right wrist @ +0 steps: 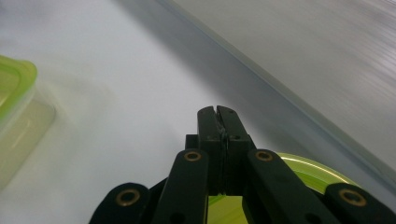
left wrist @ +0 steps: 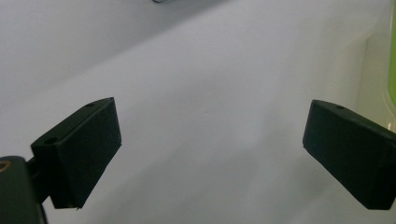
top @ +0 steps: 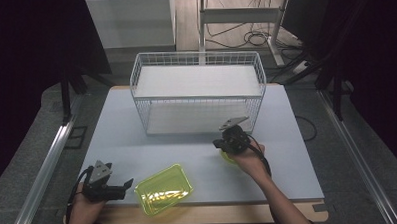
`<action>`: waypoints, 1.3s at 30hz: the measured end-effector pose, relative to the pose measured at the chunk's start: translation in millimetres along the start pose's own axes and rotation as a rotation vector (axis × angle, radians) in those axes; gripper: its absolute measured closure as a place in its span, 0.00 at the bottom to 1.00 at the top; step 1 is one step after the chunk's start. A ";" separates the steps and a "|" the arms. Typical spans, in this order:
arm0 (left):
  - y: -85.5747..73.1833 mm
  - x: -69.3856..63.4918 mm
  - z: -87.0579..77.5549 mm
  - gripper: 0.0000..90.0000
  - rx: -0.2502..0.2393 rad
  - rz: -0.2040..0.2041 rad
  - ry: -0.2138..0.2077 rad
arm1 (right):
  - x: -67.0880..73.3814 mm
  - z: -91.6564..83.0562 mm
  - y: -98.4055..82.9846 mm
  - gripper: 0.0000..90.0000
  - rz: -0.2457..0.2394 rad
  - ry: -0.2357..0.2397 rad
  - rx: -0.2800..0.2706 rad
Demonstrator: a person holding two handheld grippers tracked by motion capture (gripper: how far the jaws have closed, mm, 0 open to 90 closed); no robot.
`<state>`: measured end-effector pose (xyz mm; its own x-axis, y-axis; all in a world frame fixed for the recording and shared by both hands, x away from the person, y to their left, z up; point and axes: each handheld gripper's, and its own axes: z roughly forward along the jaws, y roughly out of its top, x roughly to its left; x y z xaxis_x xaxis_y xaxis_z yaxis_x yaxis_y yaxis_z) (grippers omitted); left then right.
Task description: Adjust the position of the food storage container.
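Gripping a yellow-green lid (right wrist: 299, 170) by its rim, the right gripper (right wrist: 218, 112) has its jaws pressed together on it, the lid hanging beneath and behind the jaw tips and showing in the high view under the hand. The matching yellow-green container (top: 163, 188) lies on the white table (top: 287, 139), just beside the left gripper (top: 126, 184), whose jaws stand wide apart and hold nothing. A wire basket (top: 198, 92) stands just beyond the right gripper.
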<state>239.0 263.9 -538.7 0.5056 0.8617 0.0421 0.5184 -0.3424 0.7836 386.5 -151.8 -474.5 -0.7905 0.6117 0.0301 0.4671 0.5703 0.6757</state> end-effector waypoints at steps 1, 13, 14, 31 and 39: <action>0.0 0.0 0.0 0.05 0.000 0.001 0.000 | -2.1 -3.0 -3.2 0.99 0.004 -0.003 -0.003; 0.0 0.1 0.2 0.05 0.003 0.000 0.003 | -15.6 -33.8 -32.4 0.98 0.044 -0.045 0.003; 0.0 0.1 0.2 0.05 0.003 0.000 0.004 | -16.3 -35.8 -34.4 0.98 0.043 -0.047 0.002; 0.5 -0.6 0.4 0.05 0.018 -0.008 0.011 | -34.1 -70.0 -70.6 0.97 0.120 -0.098 -0.002; 1.1 -0.1 -1.2 0.06 0.027 -0.028 0.017 | -26.6 -73.5 -74.4 0.96 0.117 -0.083 -0.006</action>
<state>238.7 263.9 -537.1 0.4787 0.8774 0.0310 0.5507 -0.3277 0.7677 343.7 -250.7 -471.4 -0.6950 0.7174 0.0481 0.5516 0.4891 0.6757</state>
